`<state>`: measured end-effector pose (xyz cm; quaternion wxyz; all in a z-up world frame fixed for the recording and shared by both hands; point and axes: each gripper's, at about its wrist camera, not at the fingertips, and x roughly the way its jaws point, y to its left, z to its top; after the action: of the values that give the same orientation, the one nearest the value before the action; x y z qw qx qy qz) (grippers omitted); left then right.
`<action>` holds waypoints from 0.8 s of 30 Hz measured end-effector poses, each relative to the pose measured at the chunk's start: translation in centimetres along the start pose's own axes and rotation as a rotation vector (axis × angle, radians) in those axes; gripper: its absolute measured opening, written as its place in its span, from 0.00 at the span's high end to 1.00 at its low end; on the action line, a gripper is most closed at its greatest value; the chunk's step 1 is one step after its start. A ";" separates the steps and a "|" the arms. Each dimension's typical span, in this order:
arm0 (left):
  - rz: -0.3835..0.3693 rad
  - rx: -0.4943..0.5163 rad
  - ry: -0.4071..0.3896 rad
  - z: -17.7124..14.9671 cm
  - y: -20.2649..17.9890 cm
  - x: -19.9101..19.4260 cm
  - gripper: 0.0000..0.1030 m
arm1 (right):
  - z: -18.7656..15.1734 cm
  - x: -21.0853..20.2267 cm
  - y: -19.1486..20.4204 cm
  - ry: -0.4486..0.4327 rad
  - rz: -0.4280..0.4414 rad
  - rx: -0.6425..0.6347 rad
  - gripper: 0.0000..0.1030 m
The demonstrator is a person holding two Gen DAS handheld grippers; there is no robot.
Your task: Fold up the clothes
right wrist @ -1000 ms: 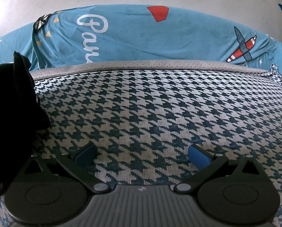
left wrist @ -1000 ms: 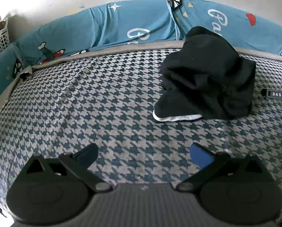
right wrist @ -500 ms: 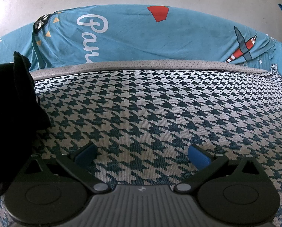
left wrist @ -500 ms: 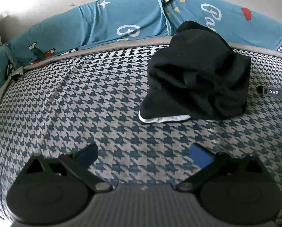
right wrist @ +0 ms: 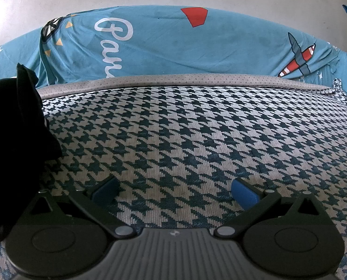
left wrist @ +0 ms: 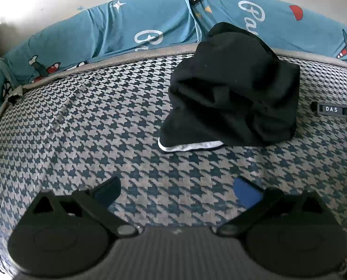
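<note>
Garment [left wrist: 234, 88] sits nearer left gripper [left wrist: 176, 192] than before; both grippers' jaws wide.

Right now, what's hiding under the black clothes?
A white edge peeks out beneath the black clothes, which lie on the checked cover. Anything deeper under the pile is covered.

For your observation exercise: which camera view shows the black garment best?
The left wrist view: the whole crumpled black garment lies ahead, white hem visible. The right wrist view catches only its dark edge at the left border.
</note>
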<state>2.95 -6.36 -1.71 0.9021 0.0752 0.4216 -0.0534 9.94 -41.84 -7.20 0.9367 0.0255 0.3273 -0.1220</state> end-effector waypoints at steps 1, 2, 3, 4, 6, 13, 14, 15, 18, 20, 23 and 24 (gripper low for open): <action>0.000 0.001 0.000 0.0 0.0 0.0 0.00 | 0.0 0.0 0.0 0.000 0.000 0.000 0.00; 0.000 0.004 0.001 -0.1 0.0 0.0 0.00 | 0.0 0.0 0.0 0.000 0.000 0.000 0.00; -0.001 0.005 0.001 -0.1 0.0 0.0 0.00 | 0.0 0.0 0.0 0.000 0.000 0.000 0.00; -0.001 0.007 0.002 -0.1 0.0 0.0 0.00 | 0.0 0.0 0.0 0.000 0.000 0.000 0.00; -0.003 0.010 0.004 -0.2 0.0 0.0 0.00 | 0.0 0.0 0.0 0.000 0.000 0.000 0.00; -0.008 0.019 0.007 -0.2 -0.2 0.0 0.00 | 0.0 0.0 0.0 0.000 0.000 0.000 0.00; -0.009 0.021 0.006 -0.2 -0.2 0.0 0.00 | 0.0 0.0 0.0 0.000 0.000 0.000 0.00; -0.009 0.022 0.006 -0.2 -0.3 0.0 0.00 | 0.0 0.0 0.0 0.000 0.000 0.000 0.00; -0.011 0.027 0.003 -0.1 -0.3 -0.1 0.00 | 0.0 0.0 0.0 0.000 0.000 0.000 0.00; -0.010 0.026 0.000 -0.1 -0.2 -0.1 0.00 | 0.0 0.0 0.0 0.000 0.000 0.000 0.00; -0.006 0.022 -0.006 0.0 -0.2 -0.2 0.00 | 0.0 0.0 0.0 0.000 0.000 0.000 0.00; -0.004 0.021 -0.007 0.1 -0.1 -0.2 0.00 | 0.0 0.0 0.0 0.000 0.000 0.000 0.00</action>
<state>2.88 -6.51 -1.55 0.9026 0.0838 0.4179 -0.0601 9.92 -41.84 -7.19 0.9366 0.0256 0.3275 -0.1220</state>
